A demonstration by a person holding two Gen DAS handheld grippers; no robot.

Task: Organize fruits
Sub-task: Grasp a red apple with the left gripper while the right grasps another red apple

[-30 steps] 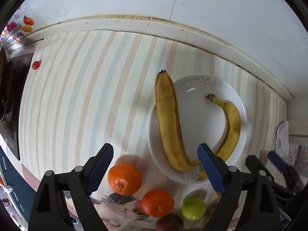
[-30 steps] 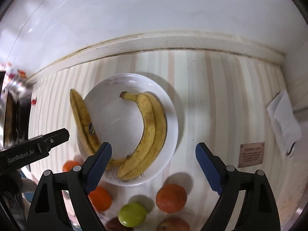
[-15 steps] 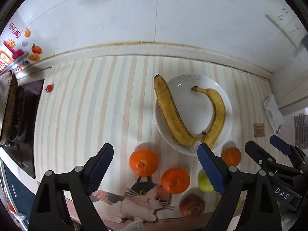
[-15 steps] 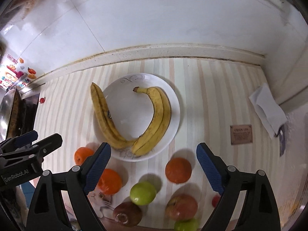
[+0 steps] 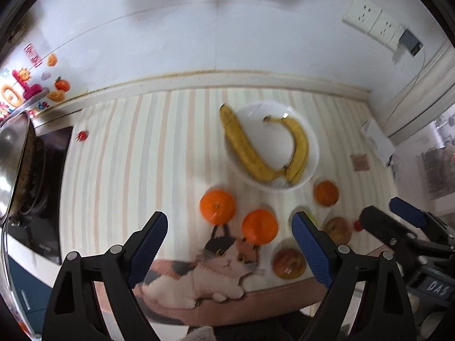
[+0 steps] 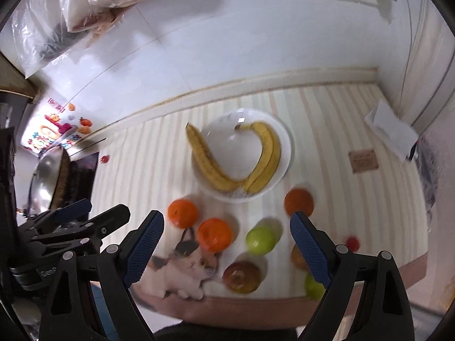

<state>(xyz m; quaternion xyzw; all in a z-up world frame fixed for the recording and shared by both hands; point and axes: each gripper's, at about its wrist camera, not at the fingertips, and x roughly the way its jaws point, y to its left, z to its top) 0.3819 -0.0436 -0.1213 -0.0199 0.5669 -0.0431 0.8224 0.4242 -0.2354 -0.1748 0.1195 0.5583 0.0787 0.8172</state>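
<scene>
A white plate [image 5: 312, 147] [image 6: 287, 147] on the striped counter holds a long banana [image 5: 241, 145] [image 6: 210, 159] and a curved pair of bananas [image 5: 300, 147] [image 6: 266, 156]. In front of it lie three oranges [image 5: 217, 207] [image 5: 259, 226] [image 5: 326, 192], a green apple [image 6: 261, 238], reddish apples [image 5: 289, 259] [image 6: 241, 276] and a small red fruit [image 6: 352, 243]. My left gripper [image 5: 227, 221] hangs open high above the oranges, holding nothing. My right gripper [image 6: 226, 220] is open too, above the near fruit, and empty. One more green apple [image 6: 314, 285] is half hidden behind its right finger.
A metal wok [image 5: 17, 164] sits on a dark stove at the left. A folded white paper [image 6: 392, 133] and a small tan card [image 6: 364, 160] lie at the right. Wall sockets [image 5: 369, 20] are above. A cat picture [image 5: 210, 267] marks the counter's front edge. Plastic bags [image 6: 85, 5] hang upper left.
Both grippers have risen and drawn back from the plate, so it looks smaller and more fruit and the counter's front edge have come into view. Both stay open.
</scene>
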